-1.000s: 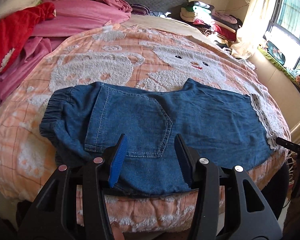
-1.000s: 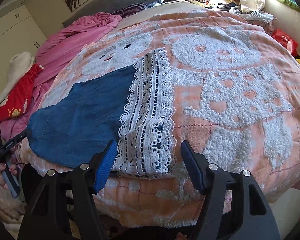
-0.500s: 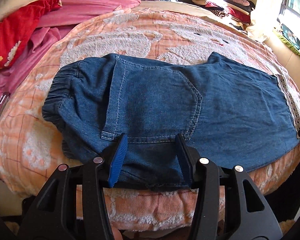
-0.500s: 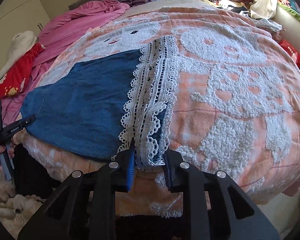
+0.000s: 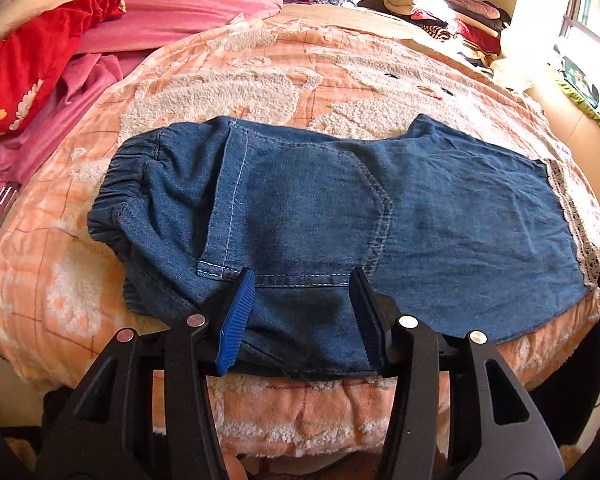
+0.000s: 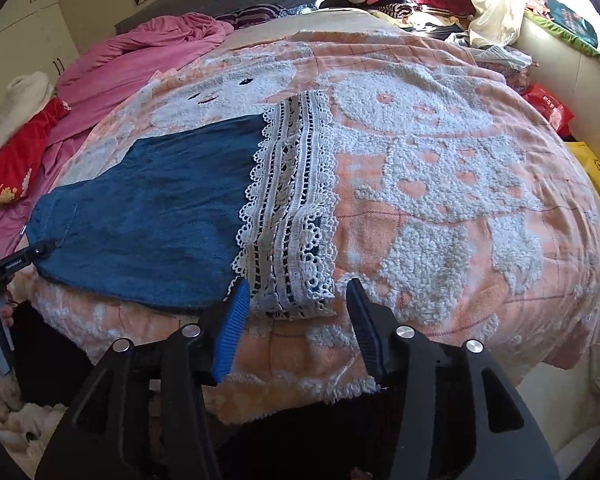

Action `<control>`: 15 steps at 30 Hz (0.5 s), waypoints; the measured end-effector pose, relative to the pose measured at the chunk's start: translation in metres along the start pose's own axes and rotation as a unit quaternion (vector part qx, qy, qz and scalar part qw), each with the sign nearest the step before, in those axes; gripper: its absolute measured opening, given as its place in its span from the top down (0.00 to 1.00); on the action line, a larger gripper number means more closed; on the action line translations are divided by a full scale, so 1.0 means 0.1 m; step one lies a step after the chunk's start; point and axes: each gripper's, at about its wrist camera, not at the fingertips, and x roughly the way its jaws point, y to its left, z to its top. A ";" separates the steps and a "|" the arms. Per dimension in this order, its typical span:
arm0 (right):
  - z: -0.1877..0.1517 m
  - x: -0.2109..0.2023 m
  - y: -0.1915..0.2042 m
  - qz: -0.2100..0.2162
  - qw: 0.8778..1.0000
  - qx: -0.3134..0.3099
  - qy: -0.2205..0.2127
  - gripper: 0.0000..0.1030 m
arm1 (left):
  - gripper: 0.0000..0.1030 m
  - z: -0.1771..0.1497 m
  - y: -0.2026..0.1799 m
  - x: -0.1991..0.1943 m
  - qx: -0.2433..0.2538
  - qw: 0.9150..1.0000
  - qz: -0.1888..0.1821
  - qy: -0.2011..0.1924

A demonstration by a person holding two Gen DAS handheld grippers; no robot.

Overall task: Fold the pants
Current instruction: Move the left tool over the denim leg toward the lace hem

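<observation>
Blue denim pants point(image 5: 340, 208) lie flat across the peach blanket point(image 5: 260, 80), elastic waistband point(image 5: 116, 196) to the left, white lace hem point(image 6: 296, 208) to the right. My left gripper point(image 5: 302, 312) is open and straddles the near edge of the pants below the back pocket, with denim lying between its fingers. My right gripper point(image 6: 296, 304) is over the near corner of the lace hem. Its jaws are opening, the lace lies loose between them, and the pads do not press on it. The left gripper's tip point(image 6: 40, 250) shows at the pants' far left in the right wrist view.
Pink bedding point(image 5: 160, 12) and a red cloth point(image 5: 28, 52) lie at the back left of the bed. Stacked clothes point(image 5: 440, 4) fill the back right by the window. A red bag point(image 6: 548, 108) and a yellow bag point(image 6: 596, 168) sit beside the bed's right edge.
My right gripper closed on the near corner of the lace hem, then spread its jaws and let the lace go. The left wrist view tilted down a little onto the pants.
</observation>
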 end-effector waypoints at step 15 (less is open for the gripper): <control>0.18 0.12 0.75 0.062 0.996 -0.059 -0.008 0.51 | 0.54 0.06 -0.90 0.16 0.115 0.992 -0.044 0.001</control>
